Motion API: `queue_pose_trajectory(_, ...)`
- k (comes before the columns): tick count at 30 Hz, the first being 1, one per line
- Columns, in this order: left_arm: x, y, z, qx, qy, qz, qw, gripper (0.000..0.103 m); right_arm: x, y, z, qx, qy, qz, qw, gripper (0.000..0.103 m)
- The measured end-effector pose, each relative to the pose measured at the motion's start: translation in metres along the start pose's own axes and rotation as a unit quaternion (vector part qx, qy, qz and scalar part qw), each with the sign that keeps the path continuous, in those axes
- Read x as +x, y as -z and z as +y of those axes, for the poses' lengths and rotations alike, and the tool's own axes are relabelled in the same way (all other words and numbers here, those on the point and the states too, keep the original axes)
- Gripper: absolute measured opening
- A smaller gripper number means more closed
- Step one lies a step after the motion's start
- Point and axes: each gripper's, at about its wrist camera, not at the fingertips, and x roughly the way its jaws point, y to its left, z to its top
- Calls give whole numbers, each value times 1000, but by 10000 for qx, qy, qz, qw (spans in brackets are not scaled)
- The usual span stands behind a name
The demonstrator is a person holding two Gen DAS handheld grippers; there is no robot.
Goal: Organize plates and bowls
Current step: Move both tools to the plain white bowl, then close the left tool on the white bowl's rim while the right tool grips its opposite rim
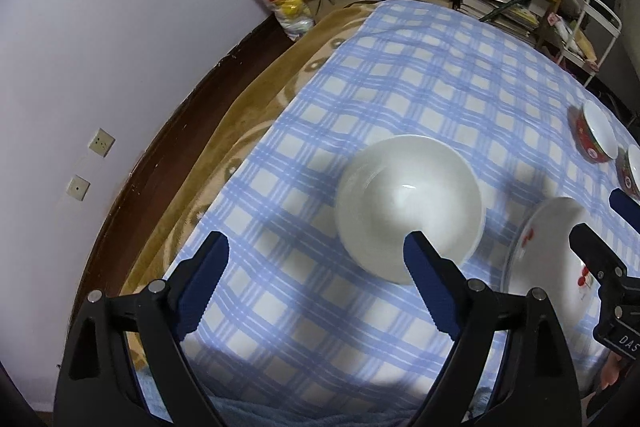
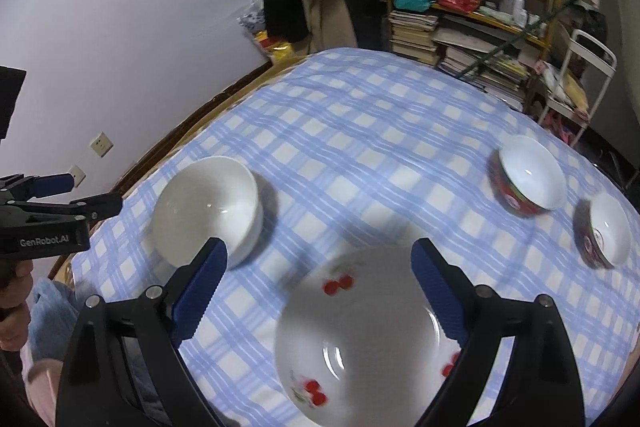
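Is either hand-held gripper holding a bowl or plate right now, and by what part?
Nothing is held. The left hand-held gripper and right hand-held gripper are both open above the tablecloth.

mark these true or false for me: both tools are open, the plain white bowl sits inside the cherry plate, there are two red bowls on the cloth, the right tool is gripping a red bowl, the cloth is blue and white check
1. Both tools are open: true. The left tool and right tool each show spread fingers with nothing between them.
2. The white bowl sits inside the cherry plate: false. They stand apart on the cloth.
3. Two red bowls are on the cloth: true, one red bowl and a second red bowl beside it.
4. The right tool grips a red bowl: false. It hangs open above the cherry plate.
5. The tablecloth is blue and white check: true.
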Motion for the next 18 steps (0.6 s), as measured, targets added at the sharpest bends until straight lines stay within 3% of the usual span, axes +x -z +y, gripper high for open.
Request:
queue_pose_trajectory(11,57,-5,22,-177,298,397,9986,88,56,-7,18,644,-283,455,9965,98)
queue_pose_trajectory(18,80,-9,15,-23,611,396,9973,88,79,-9,19,806,-311,610,9944,98)
